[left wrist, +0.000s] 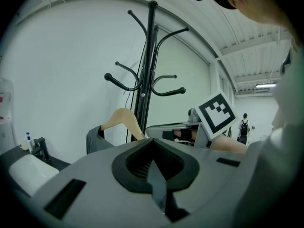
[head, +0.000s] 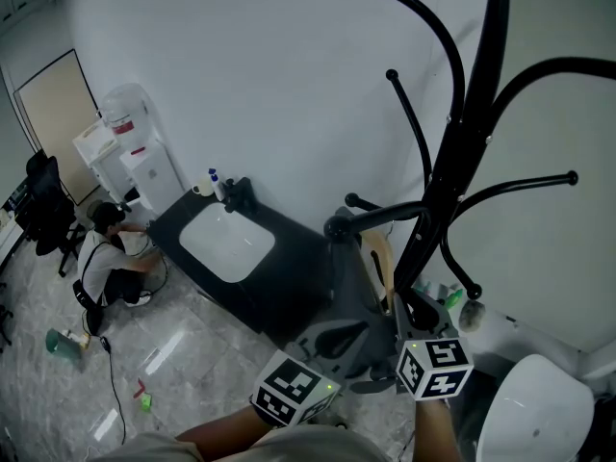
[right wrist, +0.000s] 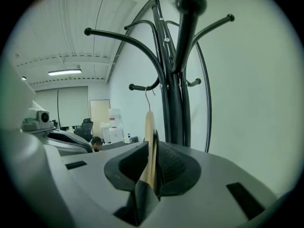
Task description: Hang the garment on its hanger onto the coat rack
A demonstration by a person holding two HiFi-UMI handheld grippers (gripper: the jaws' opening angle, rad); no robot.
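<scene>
A black coat rack (head: pixel 452 162) with curved arms rises at the right, close in front of me. A wooden hanger (head: pixel 381 258) carries a dark grey garment (head: pixel 318 287) just left of the pole. My right gripper (right wrist: pixel 151 167) is shut on the hanger's wooden shoulder (right wrist: pixel 149 141). The hanger's wire hook (right wrist: pixel 147 98) stands up beside the rack's pole (right wrist: pixel 176 99). My left gripper (left wrist: pixel 155 170) is shut on a fold of the grey garment (left wrist: pixel 95 139). It sits left of the right gripper (left wrist: pixel 216 114). The hanger (left wrist: pixel 122 119) is held below the rack's arms (left wrist: pixel 156 87).
A black counter (head: pixel 289 277) with a white basin (head: pixel 227 243) stands against the white wall to the left. Further left are a water dispenser (head: pixel 135 157), a crouching person (head: pixel 108 263) and an office chair (head: pixel 43 205). A white rounded seat (head: pixel 534 412) sits at the lower right.
</scene>
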